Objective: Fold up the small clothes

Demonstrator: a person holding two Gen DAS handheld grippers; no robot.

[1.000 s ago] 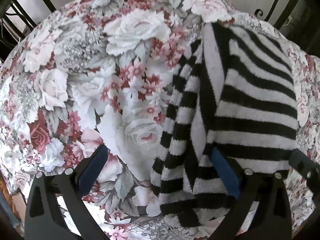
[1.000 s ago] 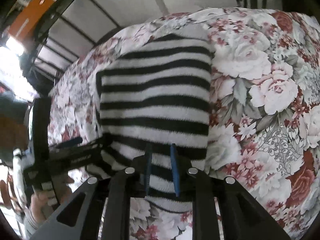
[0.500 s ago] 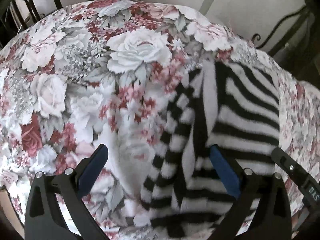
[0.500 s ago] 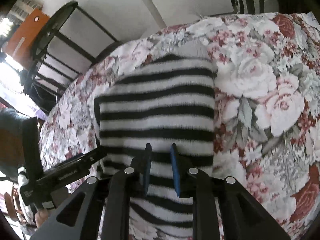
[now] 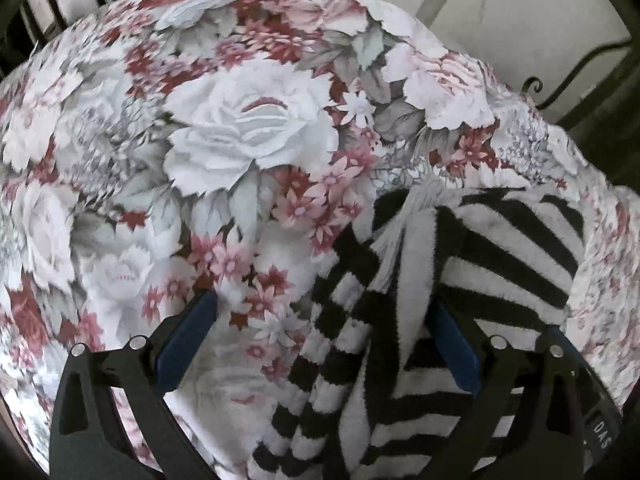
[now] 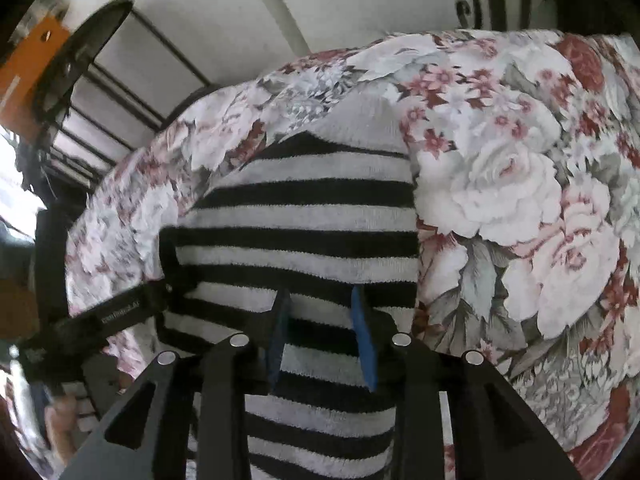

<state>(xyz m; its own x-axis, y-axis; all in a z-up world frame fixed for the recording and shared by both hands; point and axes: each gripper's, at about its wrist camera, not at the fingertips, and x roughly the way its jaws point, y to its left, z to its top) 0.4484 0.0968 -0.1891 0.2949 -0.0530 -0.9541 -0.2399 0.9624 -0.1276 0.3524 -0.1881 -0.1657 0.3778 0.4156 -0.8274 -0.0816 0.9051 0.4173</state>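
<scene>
Fingers (image 6: 362, 340) parting over striped garment (image 6: 304, 208), left gripper (image 5: 316, 340) wide

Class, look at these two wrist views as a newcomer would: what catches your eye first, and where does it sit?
First, the black-and-white striped garment, lying folded on the floral cloth that covers the surface. Next, the blue pads of the right hand-held gripper, slightly apart above the stripes near the garment's front edge.

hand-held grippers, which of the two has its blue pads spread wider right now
The left hand-held gripper: its pads stand far apart, straddling the striped garment's edge and the floral cloth. The right hand-held gripper shows only a narrow gap over the stripes, having just opened.
</scene>
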